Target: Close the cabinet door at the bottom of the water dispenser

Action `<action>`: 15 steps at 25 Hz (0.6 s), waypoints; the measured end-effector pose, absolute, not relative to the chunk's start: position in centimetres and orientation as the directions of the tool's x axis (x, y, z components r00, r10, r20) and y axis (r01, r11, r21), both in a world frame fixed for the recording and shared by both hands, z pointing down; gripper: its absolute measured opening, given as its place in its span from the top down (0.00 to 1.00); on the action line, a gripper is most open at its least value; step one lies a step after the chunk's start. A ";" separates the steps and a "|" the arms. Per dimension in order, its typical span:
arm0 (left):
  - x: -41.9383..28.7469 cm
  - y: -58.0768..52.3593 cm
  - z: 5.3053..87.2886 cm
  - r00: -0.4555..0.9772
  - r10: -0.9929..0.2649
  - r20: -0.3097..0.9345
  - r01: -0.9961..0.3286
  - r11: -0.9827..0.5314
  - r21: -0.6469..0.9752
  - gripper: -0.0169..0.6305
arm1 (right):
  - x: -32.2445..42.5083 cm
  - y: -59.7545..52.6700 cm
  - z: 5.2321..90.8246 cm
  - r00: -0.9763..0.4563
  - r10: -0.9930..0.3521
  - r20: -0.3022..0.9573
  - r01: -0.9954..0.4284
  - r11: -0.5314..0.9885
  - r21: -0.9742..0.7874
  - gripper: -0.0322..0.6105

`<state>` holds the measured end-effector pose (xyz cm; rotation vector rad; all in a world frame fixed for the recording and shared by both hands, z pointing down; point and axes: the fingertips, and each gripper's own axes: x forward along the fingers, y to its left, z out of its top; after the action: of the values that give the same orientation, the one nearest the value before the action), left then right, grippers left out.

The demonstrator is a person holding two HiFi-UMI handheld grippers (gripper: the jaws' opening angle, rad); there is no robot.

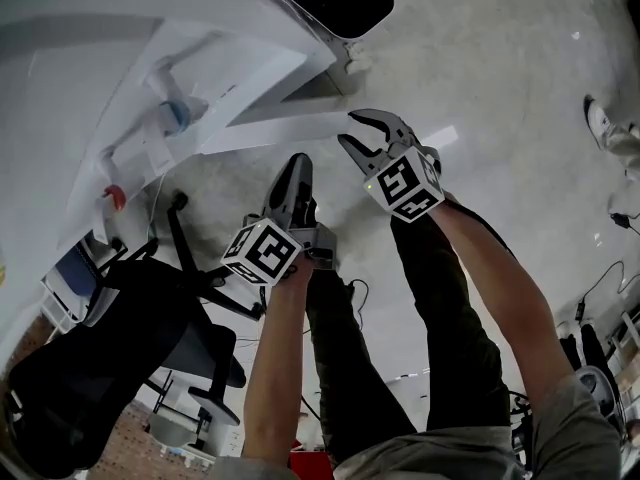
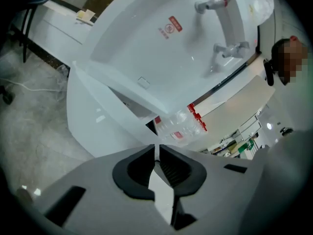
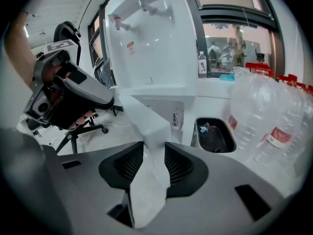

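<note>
One water dispenser (image 3: 156, 43) with two taps (image 2: 227, 48) stands beside a row of clear bottles (image 3: 259, 111) with red caps and labels, too overlapped to count. It bears one red label (image 2: 174, 24), whose print is too small to read. The single cabinet door (image 3: 146, 126) at its base stands open and swung outward, and the right gripper (image 3: 154, 155) appears to pinch the door's free edge between its partly spread jaws, while the left gripper (image 2: 156, 153) hangs near the door with jaws drawn together on nothing.
</note>
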<state>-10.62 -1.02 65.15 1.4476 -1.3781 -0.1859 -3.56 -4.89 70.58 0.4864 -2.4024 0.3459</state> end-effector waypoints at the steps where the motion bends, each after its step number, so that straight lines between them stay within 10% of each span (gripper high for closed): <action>1: -10.6 -1.2 64.9 0.314 -0.789 0.528 -0.645 0.230 0.729 0.92 | -3.6 -5.3 70.6 -0.719 -0.253 0.648 -0.423 0.898 -0.119 0.73; 15: -10.4 -2.5 63.6 0.280 -0.804 0.525 -0.748 0.160 0.644 0.96 | -4.7 -11.2 70.5 -0.742 -0.225 0.631 -0.358 0.930 -0.090 0.73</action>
<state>-10.41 -2.45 63.58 1.5861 -1.4681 -0.0727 -4.74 -11.23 70.46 0.4118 -2.4349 0.2705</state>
